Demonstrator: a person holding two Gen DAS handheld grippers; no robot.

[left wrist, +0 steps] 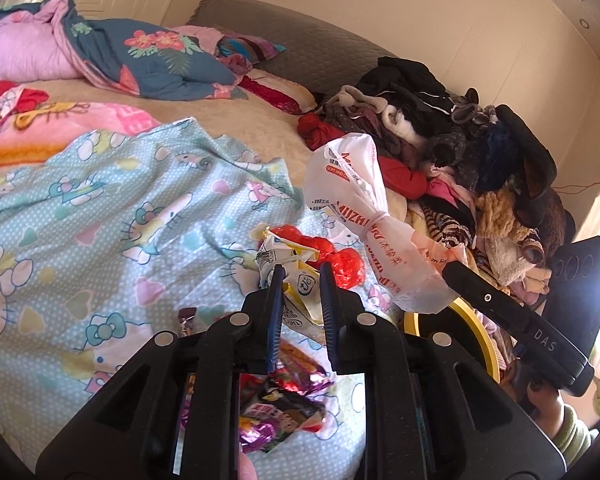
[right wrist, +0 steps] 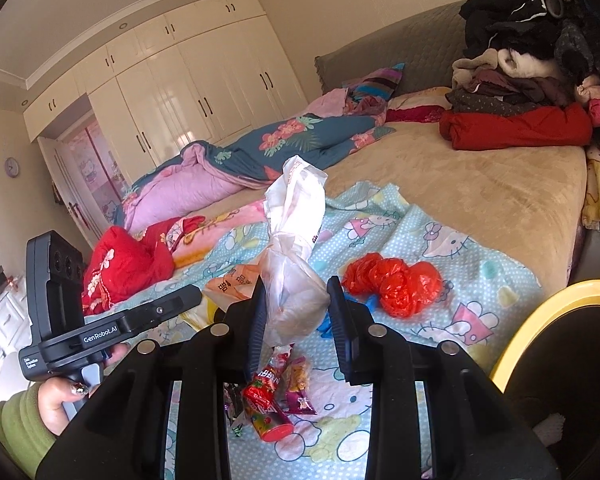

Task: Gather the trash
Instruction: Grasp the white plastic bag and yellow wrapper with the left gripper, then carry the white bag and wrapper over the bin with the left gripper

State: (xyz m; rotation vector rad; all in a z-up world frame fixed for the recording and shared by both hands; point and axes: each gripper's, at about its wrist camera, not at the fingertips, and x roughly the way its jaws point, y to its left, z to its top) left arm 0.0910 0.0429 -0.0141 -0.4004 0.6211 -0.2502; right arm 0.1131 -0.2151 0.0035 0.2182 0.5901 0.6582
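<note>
Both tongs loaded — bin lies to my right.

My right tongs pinch the white bag, long axis upright; my left tongs pinch a yellow wrapper — the yellow bin sits nearer the right.

Black hand-held gripper, blue pads, green sleeve

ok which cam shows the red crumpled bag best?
Right wrist. The red crumpled bag lies fully exposed on the Hello Kitty sheet, beside the right gripper. In the left wrist view the same bag is partly hidden behind the yellow-white wrapper held by the left gripper.
</note>
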